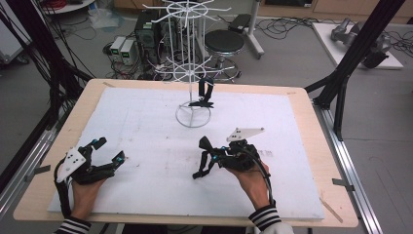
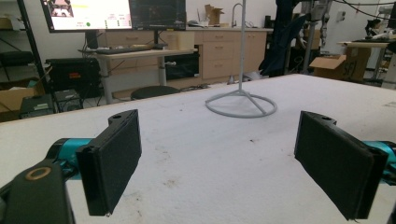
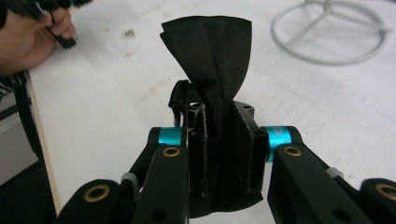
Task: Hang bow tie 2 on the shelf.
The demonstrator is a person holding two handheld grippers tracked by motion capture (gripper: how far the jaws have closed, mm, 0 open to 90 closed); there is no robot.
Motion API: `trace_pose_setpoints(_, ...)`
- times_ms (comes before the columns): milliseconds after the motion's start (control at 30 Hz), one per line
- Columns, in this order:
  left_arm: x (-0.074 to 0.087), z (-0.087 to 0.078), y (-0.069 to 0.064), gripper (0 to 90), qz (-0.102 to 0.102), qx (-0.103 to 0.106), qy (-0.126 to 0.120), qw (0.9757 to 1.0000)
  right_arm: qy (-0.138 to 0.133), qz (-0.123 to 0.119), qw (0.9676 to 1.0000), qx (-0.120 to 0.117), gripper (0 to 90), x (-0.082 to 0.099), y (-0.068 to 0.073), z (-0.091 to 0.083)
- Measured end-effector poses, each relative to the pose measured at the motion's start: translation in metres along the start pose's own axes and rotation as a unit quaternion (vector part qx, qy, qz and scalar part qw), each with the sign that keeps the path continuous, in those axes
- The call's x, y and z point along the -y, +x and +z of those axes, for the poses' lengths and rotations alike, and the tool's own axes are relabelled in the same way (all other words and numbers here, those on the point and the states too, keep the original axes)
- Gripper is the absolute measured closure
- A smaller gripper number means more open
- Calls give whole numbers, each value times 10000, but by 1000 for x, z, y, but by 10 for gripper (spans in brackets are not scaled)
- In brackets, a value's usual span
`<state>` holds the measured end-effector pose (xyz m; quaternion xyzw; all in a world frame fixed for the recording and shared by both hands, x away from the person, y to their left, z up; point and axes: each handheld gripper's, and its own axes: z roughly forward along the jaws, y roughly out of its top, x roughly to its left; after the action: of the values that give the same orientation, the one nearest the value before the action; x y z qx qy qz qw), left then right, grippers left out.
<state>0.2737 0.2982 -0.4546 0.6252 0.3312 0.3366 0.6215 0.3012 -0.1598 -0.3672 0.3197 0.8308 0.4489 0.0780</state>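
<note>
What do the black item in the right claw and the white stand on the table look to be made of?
The black folded item looks like thin matte woven fabric: it creases and bunches where the right claw pinches it. The white stand with a ring base looks like painted or coated metal wire: thin, rigid rods with a smooth, even finish.

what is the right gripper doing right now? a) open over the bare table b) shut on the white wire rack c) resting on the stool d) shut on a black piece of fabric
d: in the right gripper view the right gripper has its fingers pressed against a bunched black fabric piece that sticks out beyond them.
</note>
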Motion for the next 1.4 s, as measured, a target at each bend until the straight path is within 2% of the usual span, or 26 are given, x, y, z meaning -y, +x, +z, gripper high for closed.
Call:
trace_pose_setpoints(267, 0, 0, 0, 152, -8, -2, -3, 10000, -394, -68, 9992, 47, 769, -9, 1, -4)
trace_pose_setpoints(533, 0, 0, 0, 152, -17, -9, -5, 10000, -700, -121, 9974, 81, 769, -30, 1, -7)
trace_pose_setpoints(833, 0, 0, 0, 153, -19, -4, -5, 10000, -1164, -144, 9930, 102, 768, -54, -1, -10)
trace_pose_setpoints(1133, 0, 0, 0, 152, -28, -2, -16, 10000, -1383, -173, 9899, 256, 768, -74, -4, -12)
trace_pose_setpoints(1400, 0, 0, 0, 152, -34, -6, -42, 10000, -1466, -203, 9883, 355, 768, -92, -9, -10)
